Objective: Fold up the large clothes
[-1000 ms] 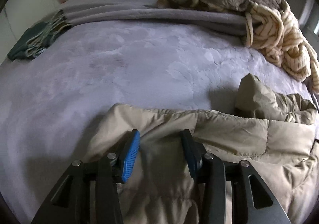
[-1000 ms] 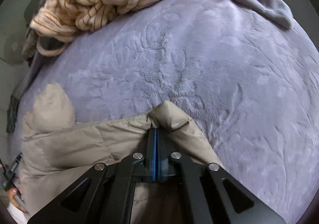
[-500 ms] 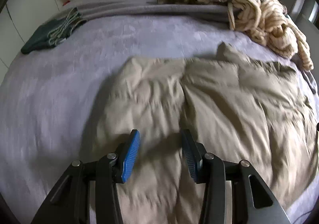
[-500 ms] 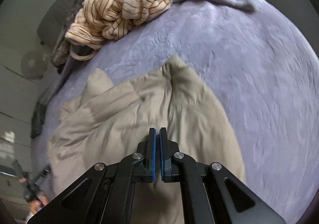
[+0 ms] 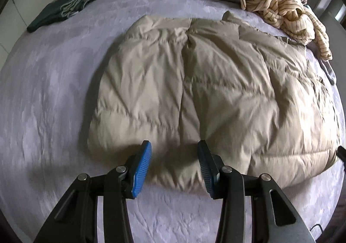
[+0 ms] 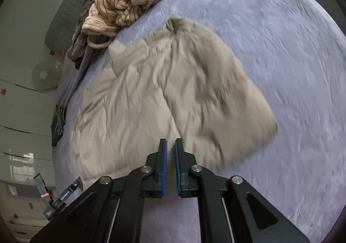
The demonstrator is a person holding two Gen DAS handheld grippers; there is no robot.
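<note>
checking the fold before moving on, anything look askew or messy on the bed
The beige puffer jacket lies folded but wrinkled, with one corner poking up at its far edge. A striped cream garment sits in a tangled heap beside it, unfolded. Nothing looks spilled or damaged.

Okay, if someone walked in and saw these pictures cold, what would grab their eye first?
First, the big beige puffer jacket spread flat across the middle of the lavender bedspread. Next, the tangled cream striped garment heaped beyond the jacket's far right corner, against a brown piece of clothing. In the foreground, the left gripper hangs open over the jacket's near edge, holding nothing, while the right gripper, jaws just opening, is empty too.
</note>
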